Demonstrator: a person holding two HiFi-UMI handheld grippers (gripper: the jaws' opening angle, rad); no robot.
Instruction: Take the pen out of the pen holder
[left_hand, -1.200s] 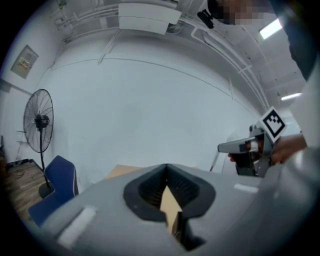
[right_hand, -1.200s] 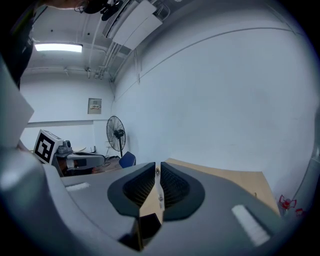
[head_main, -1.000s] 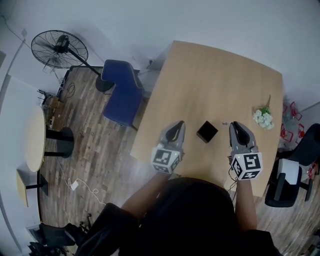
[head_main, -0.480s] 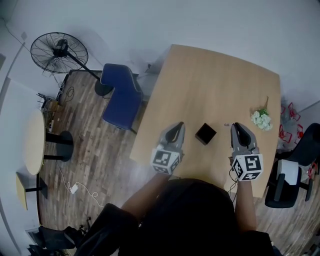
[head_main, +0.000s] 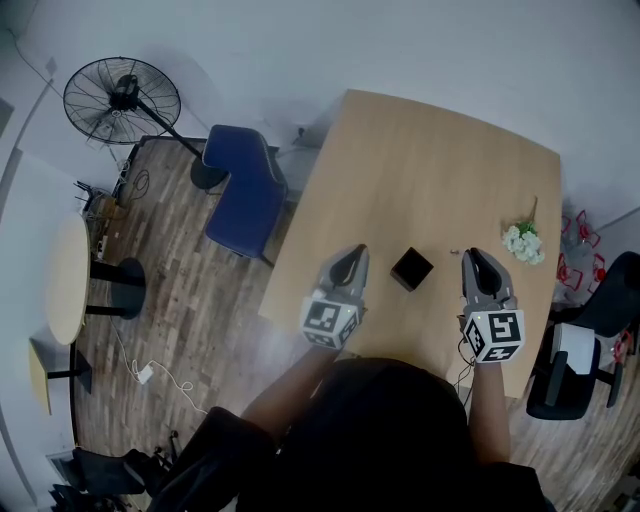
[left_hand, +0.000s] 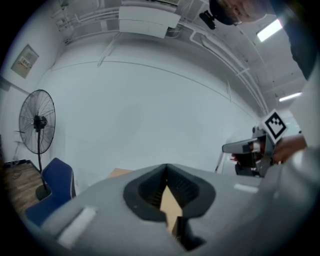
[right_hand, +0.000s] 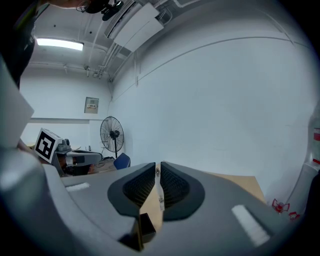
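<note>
The black cube-shaped pen holder (head_main: 411, 268) stands on the wooden table (head_main: 430, 170), between my two grippers. My left gripper (head_main: 350, 260) hovers just left of it, jaws closed with nothing between them; its own view shows only table through the notch (left_hand: 168, 197). My right gripper (head_main: 471, 259) is just right of the holder. In the right gripper view a thin pale pen (right_hand: 158, 187) stands upright in the narrow slit between the jaws, which are shut on it. The head view is too coarse to show the pen.
A small bunch of white flowers (head_main: 524, 240) lies near the table's right edge. A tiny dark speck (head_main: 452, 250) sits between holder and right gripper. A blue chair (head_main: 244, 190) and a standing fan (head_main: 121, 100) are left of the table, a black chair (head_main: 590, 340) right.
</note>
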